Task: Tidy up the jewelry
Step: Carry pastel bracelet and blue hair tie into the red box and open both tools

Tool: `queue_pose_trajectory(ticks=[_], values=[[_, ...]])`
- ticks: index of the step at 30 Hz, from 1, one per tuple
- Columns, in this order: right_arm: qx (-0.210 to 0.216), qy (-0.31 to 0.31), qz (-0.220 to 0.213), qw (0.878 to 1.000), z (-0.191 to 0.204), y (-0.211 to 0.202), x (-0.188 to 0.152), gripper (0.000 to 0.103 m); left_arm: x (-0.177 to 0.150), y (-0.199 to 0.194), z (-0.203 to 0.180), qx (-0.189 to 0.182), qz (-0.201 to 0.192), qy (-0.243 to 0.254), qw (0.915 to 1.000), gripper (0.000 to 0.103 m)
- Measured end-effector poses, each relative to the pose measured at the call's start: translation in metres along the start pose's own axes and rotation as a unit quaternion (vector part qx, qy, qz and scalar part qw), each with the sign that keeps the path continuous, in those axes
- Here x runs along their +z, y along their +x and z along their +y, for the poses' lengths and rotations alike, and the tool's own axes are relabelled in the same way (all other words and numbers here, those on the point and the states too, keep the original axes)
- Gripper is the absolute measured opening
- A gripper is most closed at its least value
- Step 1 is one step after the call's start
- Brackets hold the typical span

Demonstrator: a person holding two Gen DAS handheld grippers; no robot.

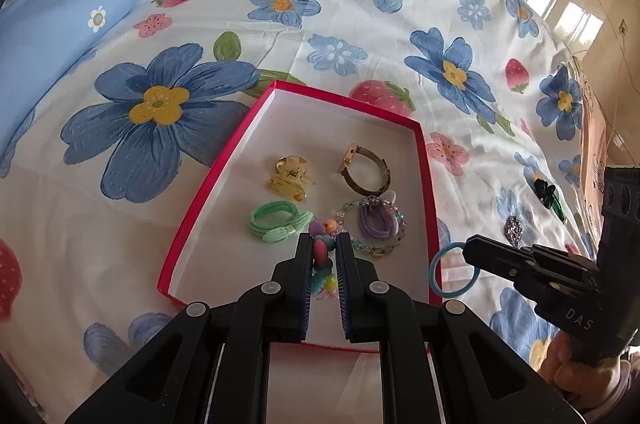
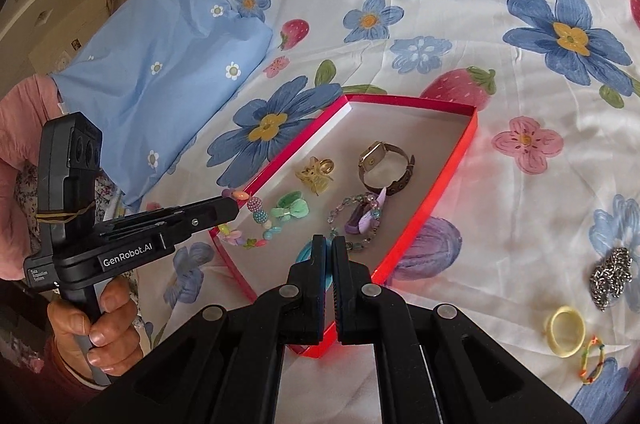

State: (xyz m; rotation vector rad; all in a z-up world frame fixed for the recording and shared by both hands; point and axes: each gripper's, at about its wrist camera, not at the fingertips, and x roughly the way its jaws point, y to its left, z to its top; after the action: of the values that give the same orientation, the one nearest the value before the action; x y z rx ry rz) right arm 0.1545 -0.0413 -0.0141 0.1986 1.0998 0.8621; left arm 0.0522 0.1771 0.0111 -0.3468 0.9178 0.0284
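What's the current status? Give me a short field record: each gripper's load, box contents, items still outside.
left gripper: shut on colourful bead bracelet, hanging over the box's near-left corner
right gripper: shut on blue hair tie, at the box's near-right rim
red box: holds yellow claw clip, watch, green hair tie, purple bow bracelet
outside on bedsheet: silver chain, yellow ring, small multicoloured band, dark clip

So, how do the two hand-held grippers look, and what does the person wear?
Both are matte black plastic, with round grey pivot pins. The left gripper carries white "GenRobot.AI" lettering and a tan rubber band around its body. The right gripper shows "DAS" lettering. A pink sleeve covers the left arm.
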Motion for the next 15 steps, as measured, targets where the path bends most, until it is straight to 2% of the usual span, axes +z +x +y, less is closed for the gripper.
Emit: queue_pose_trajectory(ticks=[7, 15], values=[[-0.005, -0.017, 0.037, 0.999, 0.008, 0.039, 0.003, 0.003, 0.002, 0.029, 0.016, 0.013, 0.017, -0.012, 0.9997, 0.01], [-0.035, -0.034, 0.078, 0.996, 0.007, 0.072, -0.002, 0.005, 0.001, 0.056, 0.038, 0.027, 0.034, -0.038, 0.9983, 0.011]])
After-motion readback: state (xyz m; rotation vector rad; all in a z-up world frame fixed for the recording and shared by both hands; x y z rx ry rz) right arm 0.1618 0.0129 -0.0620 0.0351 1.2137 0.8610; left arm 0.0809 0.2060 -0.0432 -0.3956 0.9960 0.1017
